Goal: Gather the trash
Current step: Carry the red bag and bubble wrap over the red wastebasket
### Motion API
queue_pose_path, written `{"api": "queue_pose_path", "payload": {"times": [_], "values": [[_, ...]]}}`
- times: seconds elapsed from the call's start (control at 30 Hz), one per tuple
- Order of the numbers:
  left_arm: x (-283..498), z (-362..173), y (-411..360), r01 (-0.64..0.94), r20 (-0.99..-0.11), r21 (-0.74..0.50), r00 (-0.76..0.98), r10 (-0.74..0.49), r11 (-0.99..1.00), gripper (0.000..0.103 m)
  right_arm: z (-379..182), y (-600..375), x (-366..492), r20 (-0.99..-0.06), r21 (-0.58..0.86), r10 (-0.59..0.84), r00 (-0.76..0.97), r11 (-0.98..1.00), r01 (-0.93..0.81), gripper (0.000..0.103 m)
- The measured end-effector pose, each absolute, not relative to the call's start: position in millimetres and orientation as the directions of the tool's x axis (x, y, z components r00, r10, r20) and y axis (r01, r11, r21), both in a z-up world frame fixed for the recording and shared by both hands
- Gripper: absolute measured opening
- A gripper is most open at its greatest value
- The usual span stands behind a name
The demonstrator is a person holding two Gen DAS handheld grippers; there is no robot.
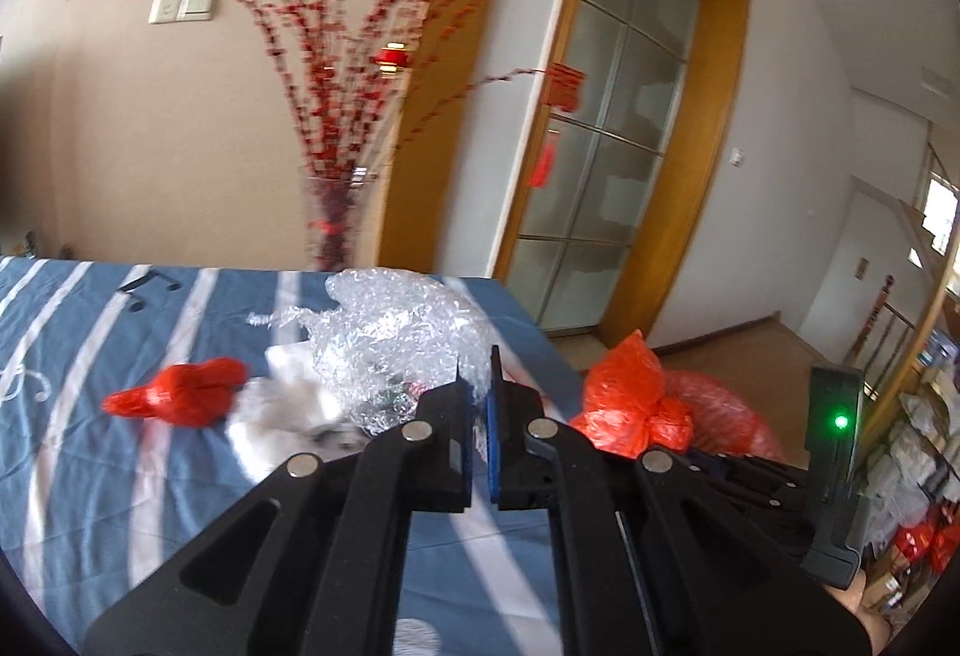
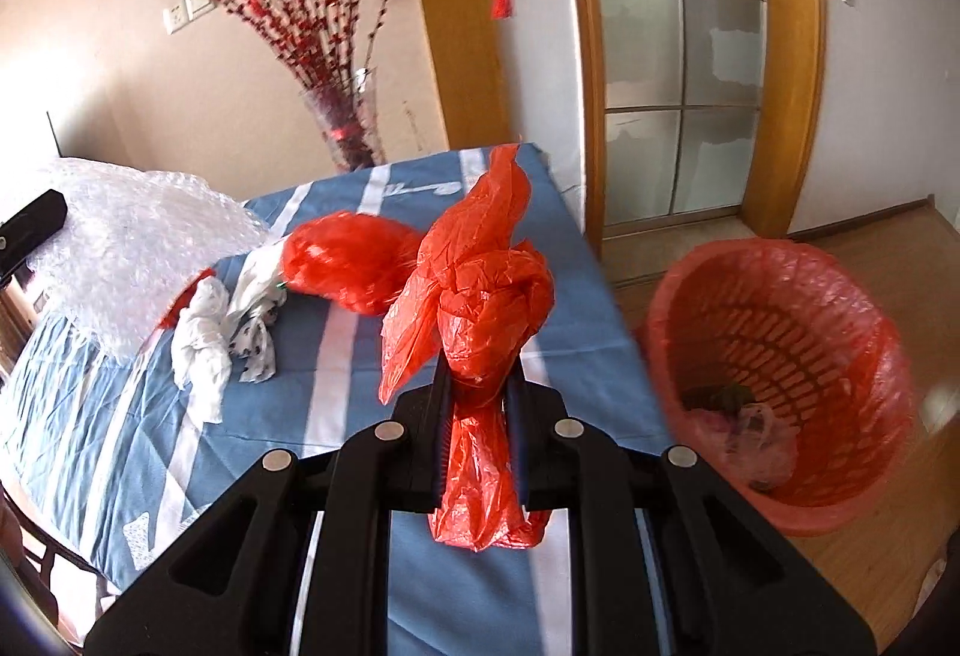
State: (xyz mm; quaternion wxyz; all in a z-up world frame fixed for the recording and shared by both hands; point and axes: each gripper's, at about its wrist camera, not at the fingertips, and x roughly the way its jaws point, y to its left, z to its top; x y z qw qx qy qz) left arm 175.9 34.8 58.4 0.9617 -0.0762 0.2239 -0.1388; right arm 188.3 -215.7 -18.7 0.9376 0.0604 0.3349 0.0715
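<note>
Already in the bin: a little rubbish lies at the bottom of the red basket, lined with a red bag — down and to the right of the right gripper.
Right gripper: clenched on a knotted red bag, which sticks up ahead of the jaws and hangs below them, off the table.
Left gripper: jaws pinched together on a thin edge of the bubble wrap, whose crumpled bulk sits just ahead of it.
Left to do: a second red bundle and white crumpled bags lie on the blue striped tablecloth, ahead and left of the right gripper.
Hard to make out: how firmly the wrap is caught — the film is clear. The basket's contents are dim, and its near rim is cut off by the gripper.
</note>
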Motion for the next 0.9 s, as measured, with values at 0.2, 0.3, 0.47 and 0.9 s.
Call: {"api": "queue_pose_path", "payload": {"times": [0.2, 0.3, 0.47, 0.9], "values": [[180.3, 54.8, -15.4, 0.319, -0.408, -0.216, 0.829, -0.382, 0.923, 0.005, -16.0, -254.8, 180.9, -0.611, 0.167, 0.124, 0.782, 0.986, -0.026, 0.016], [182.1, 51.3, -41.1, 0.36, -0.413, -0.215, 0.809, -0.419, 0.908, 0.005, -17.2, -275.8, 177.6, -0.609, 0.173, 0.098, 0.787, 0.985, 0.011, 0.016], [183.8, 45.1, -83.8, 0.432, -0.418, -0.21, 0.771, -0.48, 0.877, 0.005, -20.3, -307.8, 172.6, -0.607, 0.162, 0.04, 0.794, 0.984, 0.075, 0.016], [196.4, 30.7, -176.8, 0.567, -0.425, -0.203, 0.683, -0.593, 0.798, 0.005, -37.2, -387.0, 163.5, -0.627, 0.187, -0.06, 0.777, 0.956, 0.224, 0.016]]}}
